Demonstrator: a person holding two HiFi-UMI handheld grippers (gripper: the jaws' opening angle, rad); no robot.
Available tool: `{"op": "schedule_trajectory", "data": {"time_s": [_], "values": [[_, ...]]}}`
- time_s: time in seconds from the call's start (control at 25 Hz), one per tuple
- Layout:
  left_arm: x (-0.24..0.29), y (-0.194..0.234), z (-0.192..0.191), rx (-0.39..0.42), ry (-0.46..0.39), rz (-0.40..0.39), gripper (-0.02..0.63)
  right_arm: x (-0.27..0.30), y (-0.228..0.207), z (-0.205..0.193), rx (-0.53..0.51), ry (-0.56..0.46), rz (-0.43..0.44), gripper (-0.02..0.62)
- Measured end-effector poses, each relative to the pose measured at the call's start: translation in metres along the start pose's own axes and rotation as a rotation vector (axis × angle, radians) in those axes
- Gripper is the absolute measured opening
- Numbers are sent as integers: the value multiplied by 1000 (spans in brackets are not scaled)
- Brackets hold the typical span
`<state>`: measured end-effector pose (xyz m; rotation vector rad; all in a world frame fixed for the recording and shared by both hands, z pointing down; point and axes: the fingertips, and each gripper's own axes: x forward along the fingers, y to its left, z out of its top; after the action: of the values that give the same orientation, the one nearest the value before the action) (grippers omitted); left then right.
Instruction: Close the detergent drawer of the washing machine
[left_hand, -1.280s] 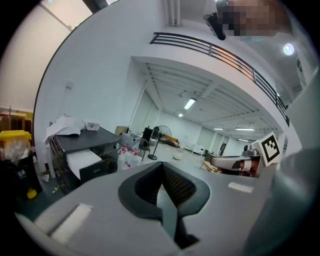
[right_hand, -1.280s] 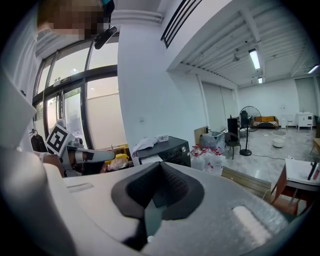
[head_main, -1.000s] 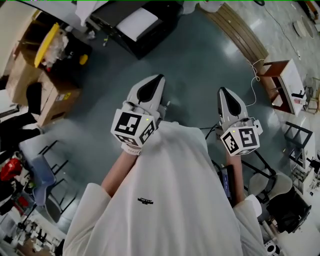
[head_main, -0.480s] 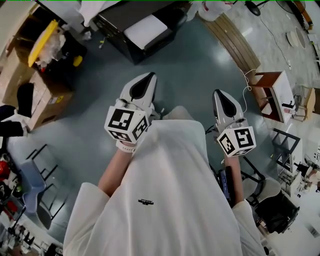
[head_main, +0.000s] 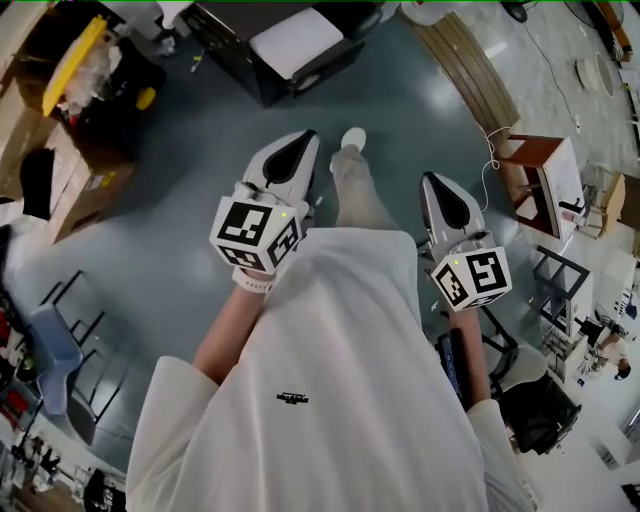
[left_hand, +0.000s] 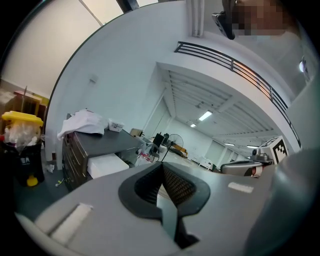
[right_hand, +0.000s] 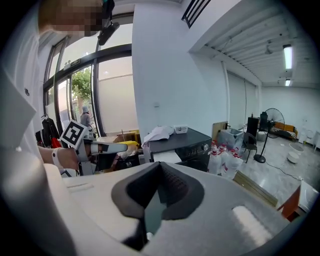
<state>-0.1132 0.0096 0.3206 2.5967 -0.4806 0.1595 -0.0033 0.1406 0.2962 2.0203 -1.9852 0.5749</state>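
The washing machine (head_main: 245, 55) is a dark box on the floor at the top of the head view, some way ahead of me. A white block (head_main: 295, 42) juts out of its front at the top; it looks like the pulled-out detergent drawer. The machine (right_hand: 187, 145) and the white drawer (right_hand: 166, 156) also show beyond the jaws in the right gripper view, and the drawer (left_hand: 106, 165) appears again in the left gripper view. My left gripper (head_main: 298, 145) and right gripper (head_main: 435, 185) are held out at waist height, far from the machine. Both are shut with nothing between the jaws.
Cardboard boxes with a yellow lid (head_main: 70, 60) stand left of the machine. A small wooden table (head_main: 540, 165) and black chairs (head_main: 560, 290) are on the right. A white cloth (right_hand: 159, 134) lies on the machine's top. Water bottles (right_hand: 225, 160) and a fan (right_hand: 265, 125) stand to its right.
The person has stepped forward: a leg and white shoe now show between the grippers. The boxes have slid toward the upper left. Both grippers stay shut and level.
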Motion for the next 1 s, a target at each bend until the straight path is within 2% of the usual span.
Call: {"op": "schedule_trajectory", "data": {"time_s": [0.24, 0.44, 0.8, 1.0], "values": [[7, 12, 5, -13, -17, 64, 14, 19, -22, 7, 33, -16, 39, 2], [18, 25, 1, -36, 15, 95, 14, 40, -28, 18, 35, -19, 94, 2], [79, 30, 6, -49, 35, 151, 14, 76, -96, 44, 26, -9, 133, 2], [130, 42, 11, -21, 68, 177, 14, 108, -133, 70, 7, -4, 173, 2]]}}
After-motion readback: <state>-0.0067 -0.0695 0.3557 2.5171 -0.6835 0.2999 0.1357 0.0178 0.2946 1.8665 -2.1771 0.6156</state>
